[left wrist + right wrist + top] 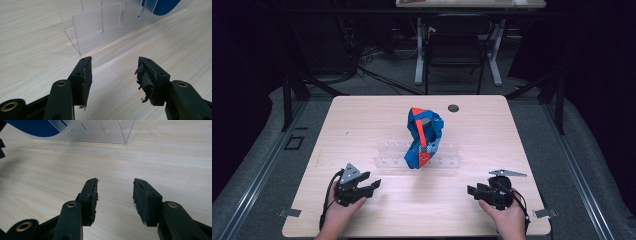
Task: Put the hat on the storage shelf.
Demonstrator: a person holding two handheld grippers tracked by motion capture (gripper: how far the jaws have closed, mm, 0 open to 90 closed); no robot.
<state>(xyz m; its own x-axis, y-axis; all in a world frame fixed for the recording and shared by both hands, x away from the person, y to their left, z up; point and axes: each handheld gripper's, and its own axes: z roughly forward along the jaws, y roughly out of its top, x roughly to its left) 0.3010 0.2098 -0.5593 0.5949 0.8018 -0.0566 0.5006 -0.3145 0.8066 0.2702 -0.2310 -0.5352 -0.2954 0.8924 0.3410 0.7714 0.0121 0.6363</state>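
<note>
A blue bag with a red strap (423, 136) stands upright in a clear acrylic rack (447, 155) at the table's middle. My left gripper (373, 186) rests near the front left of the table, open, with nothing between its jaws; in the left gripper view (113, 72) it faces the rack's clear end (97, 27), with a blue patch of the bag (165, 5) behind it. My right gripper (470, 191) sits near the front right, open and empty; in the right gripper view (115, 192) the rack (112, 130) and the blue bag (32, 126) lie ahead.
A small dark round disc (453, 108) lies near the table's far edge. Metal brackets (289, 213) (544, 213) sit at the front corners. Beyond the table stand a black chair (455, 47) and a white desk frame (496, 50), with cables on the floor.
</note>
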